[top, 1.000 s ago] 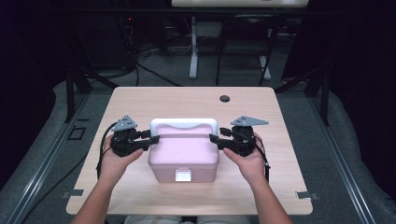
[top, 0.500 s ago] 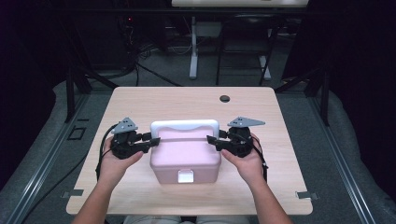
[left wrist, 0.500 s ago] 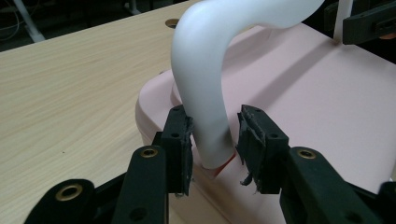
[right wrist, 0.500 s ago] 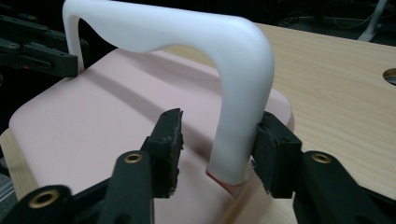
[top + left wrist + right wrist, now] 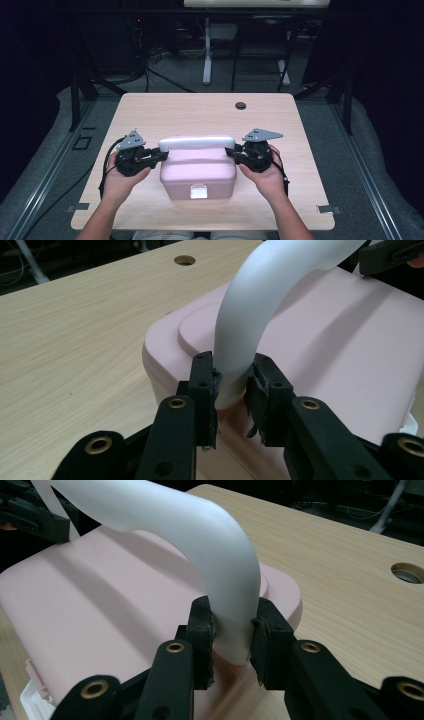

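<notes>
A pink lidded box stands on the table's near half, with a white latch on its front. A white arched handle spans its top. My left gripper is at the handle's left end and my right gripper at its right end. The jaws of both have just been closing with the handle between them. In the left gripper view the pads press the handle's foot. In the right gripper view the pads squeeze the handle's other foot.
The light wooden table has a round cable hole at its far middle. Bare tabletop lies behind and on both sides of the box. Beyond the far edge is dark floor with desk legs and cables.
Both grippers have closed their jaws onto the ends of the white handle. The hands have stayed beside the box, which now sits slightly nearer the person.
</notes>
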{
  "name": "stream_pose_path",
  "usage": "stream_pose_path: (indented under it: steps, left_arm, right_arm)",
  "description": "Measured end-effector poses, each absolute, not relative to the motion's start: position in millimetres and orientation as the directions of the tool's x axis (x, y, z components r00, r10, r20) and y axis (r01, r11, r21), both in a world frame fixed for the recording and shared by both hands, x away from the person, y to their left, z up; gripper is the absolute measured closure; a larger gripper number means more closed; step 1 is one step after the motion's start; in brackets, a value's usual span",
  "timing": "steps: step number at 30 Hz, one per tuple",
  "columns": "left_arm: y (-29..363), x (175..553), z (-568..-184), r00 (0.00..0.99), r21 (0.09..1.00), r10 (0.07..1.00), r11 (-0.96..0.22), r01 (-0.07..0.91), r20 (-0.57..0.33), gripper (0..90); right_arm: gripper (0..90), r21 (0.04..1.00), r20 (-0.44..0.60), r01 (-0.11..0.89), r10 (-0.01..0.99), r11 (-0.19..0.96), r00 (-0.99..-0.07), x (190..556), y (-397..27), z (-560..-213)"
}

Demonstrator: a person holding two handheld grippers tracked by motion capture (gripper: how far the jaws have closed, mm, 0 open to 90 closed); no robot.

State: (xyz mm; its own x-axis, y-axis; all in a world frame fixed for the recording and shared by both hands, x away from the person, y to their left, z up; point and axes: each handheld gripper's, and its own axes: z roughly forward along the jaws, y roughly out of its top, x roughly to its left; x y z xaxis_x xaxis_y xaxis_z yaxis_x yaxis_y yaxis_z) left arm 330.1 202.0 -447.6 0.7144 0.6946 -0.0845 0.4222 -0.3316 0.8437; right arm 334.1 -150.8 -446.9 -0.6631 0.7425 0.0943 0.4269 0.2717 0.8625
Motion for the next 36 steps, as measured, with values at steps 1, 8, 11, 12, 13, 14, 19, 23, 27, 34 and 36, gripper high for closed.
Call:
stream_pose_path:
  steps: [1, 8, 11, 12, 13, 14, 19, 23, 27, 34, 36]
  left_arm:
    - [202.7, 329.4, -447.6, 0.717, 0.843, 0.692, -0.332, 0.422, -0.086, 73.6]
    - [204.9, 324.9, -447.4, 0.723, 0.837, 0.683, -0.334, 0.433, -0.101, 73.3]
    - [206.1, 324.5, -446.8, 0.734, 0.832, 0.670, -0.343, 0.437, -0.109, 71.8]
    - [206.1, 324.5, -446.8, 0.734, 0.832, 0.670, -0.343, 0.437, -0.109, 71.6]
    - [206.1, 324.3, -446.8, 0.736, 0.832, 0.669, -0.345, 0.435, -0.107, 71.6]
    - [206.1, 324.1, -446.9, 0.737, 0.833, 0.668, -0.345, 0.433, -0.106, 71.5]
    - [205.8, 324.2, -447.9, 0.739, 0.840, 0.667, -0.345, 0.420, -0.095, 71.7]
    - [204.3, 323.3, -447.9, 0.732, 0.843, 0.677, -0.349, 0.410, -0.076, 73.6]
    - [205.3, 322.9, -446.6, 0.737, 0.836, 0.671, -0.357, 0.417, -0.081, 74.1]
    - [208.0, 323.1, -443.8, 0.748, 0.821, 0.656, -0.368, 0.435, -0.102, 74.4]
    - [208.4, 322.9, -443.0, 0.748, 0.819, 0.655, -0.369, 0.439, -0.106, 74.4]
  right_arm:
    - [72.1, 0.863, 0.094, 0.427, 0.743, 0.272, -0.663, 334.1, -150.8, -446.9]
    - [64.4, 0.862, 0.127, 0.435, 0.719, 0.260, -0.683, 330.3, -151.4, -447.4]
    - [64.9, 0.860, 0.124, 0.433, 0.714, 0.270, -0.689, 329.1, -151.8, -447.7]
    - [64.9, 0.860, 0.124, 0.433, 0.714, 0.270, -0.689, 329.1, -151.8, -447.7]
    - [65.1, 0.859, 0.123, 0.434, 0.712, 0.273, -0.691, 329.0, -152.3, -447.9]
    - [66.0, 0.858, 0.121, 0.434, 0.712, 0.276, -0.692, 329.1, -152.8, -448.4]
    - [68.1, 0.855, 0.132, 0.441, 0.709, 0.271, -0.692, 329.9, -154.8, -451.4]
    - [70.6, 0.858, 0.131, 0.439, 0.713, 0.268, -0.689, 330.2, -155.4, -451.7]
    - [72.2, 0.854, 0.126, 0.438, 0.707, 0.279, -0.696, 328.6, -154.7, -450.4]
    - [72.7, 0.851, 0.133, 0.443, 0.699, 0.282, -0.702, 328.2, -153.7, -449.8]
    - [72.8, 0.850, 0.135, 0.444, 0.699, 0.283, -0.702, 328.1, -153.2, -449.4]
